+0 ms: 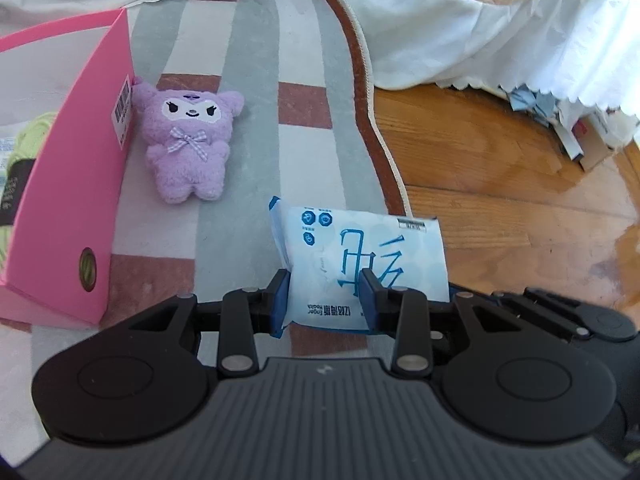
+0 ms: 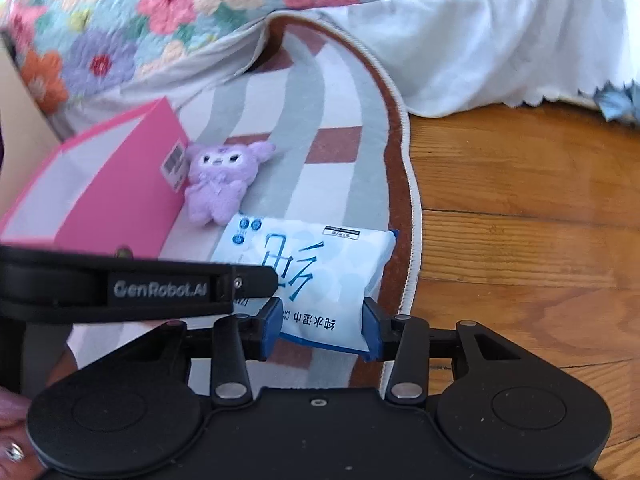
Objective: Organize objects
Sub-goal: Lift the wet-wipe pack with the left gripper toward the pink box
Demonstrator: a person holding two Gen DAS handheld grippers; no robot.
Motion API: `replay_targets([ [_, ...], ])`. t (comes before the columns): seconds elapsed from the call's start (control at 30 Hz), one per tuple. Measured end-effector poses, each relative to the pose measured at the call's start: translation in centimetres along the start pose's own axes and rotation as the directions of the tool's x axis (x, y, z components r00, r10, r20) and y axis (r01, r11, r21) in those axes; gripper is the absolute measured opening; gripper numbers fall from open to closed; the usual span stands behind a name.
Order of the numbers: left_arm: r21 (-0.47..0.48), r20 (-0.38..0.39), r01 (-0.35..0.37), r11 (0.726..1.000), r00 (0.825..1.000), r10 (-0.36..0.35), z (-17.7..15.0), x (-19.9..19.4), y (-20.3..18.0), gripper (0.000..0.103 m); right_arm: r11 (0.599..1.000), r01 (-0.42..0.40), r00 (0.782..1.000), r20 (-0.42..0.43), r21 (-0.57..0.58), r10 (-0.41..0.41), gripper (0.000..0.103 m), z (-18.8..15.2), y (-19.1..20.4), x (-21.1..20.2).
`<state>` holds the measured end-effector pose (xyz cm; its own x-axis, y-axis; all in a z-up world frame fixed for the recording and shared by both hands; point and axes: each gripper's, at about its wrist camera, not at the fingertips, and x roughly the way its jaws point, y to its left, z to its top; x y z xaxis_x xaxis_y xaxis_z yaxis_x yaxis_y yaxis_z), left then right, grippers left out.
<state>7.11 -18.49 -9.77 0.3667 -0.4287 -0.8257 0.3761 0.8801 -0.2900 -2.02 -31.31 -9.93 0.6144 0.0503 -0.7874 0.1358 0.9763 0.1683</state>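
A white and blue pack of wet wipes (image 1: 360, 240) is held a little above the striped rug near its right edge. My left gripper (image 1: 325, 300) is shut on the pack's near end, the blue pads pinching its sides. In the right wrist view the same pack (image 2: 312, 256) sits between the pads of my right gripper (image 2: 320, 330), which is shut on it too. The left tool's black arm (image 2: 160, 288) crosses in from the left. A purple plush toy (image 1: 188, 140) lies against the pink box (image 1: 68, 208).
The pink box's open inside holds green yarn (image 1: 28, 136). The rug (image 1: 248, 80) ends at a brown border, with wooden floor (image 1: 500, 168) to its right. A bed with a floral quilt (image 2: 140, 20) and a white skirt (image 2: 480, 48) runs along the back.
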Motion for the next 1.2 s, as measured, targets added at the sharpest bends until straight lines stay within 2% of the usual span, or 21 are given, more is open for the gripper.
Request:
replay_targets([
  [0.17, 0.032, -0.006, -0.020, 0.999, 1.000, 0.020, -0.2, -1.8, -0.3, 0.035, 1.000, -0.005, 0.999, -0.038, -0.014, 0.005, 0.048, 0.7, 0.9, -1.2],
  [0.43, 0.022, -0.024, -0.018, 1.000, 1.000, 0.018, -1.4, -5.6, 1.2, 0.035, 0.996, -0.058, 0.995, -0.082, -0.062, 0.052, 0.050, 0.6, 3.7, -3.5],
  [0.53, -0.012, -0.034, -0.015, 1.000, 0.999, 0.015, -1.7, -7.0, 2.2, 0.036, 0.994, -0.076, 0.993, -0.096, -0.082, 0.068, 0.050, 0.5, 4.8, -4.2],
  [0.8, -0.023, -0.019, -0.004, 1.000, 1.000, 0.004, -2.5, -10.4, 3.3, 0.035, 0.986, -0.081, 0.993, -0.100, -0.145, 0.067, 0.052, 0.6, 7.9, -6.5],
  [1.2, -0.026, -0.010, -0.028, 0.999, 1.000, 0.028, -3.7, -14.9, 5.9, 0.036, 0.970, -0.102, 0.989, -0.129, -0.222, 0.074, 0.052, 1.1, 12.8, -8.6],
])
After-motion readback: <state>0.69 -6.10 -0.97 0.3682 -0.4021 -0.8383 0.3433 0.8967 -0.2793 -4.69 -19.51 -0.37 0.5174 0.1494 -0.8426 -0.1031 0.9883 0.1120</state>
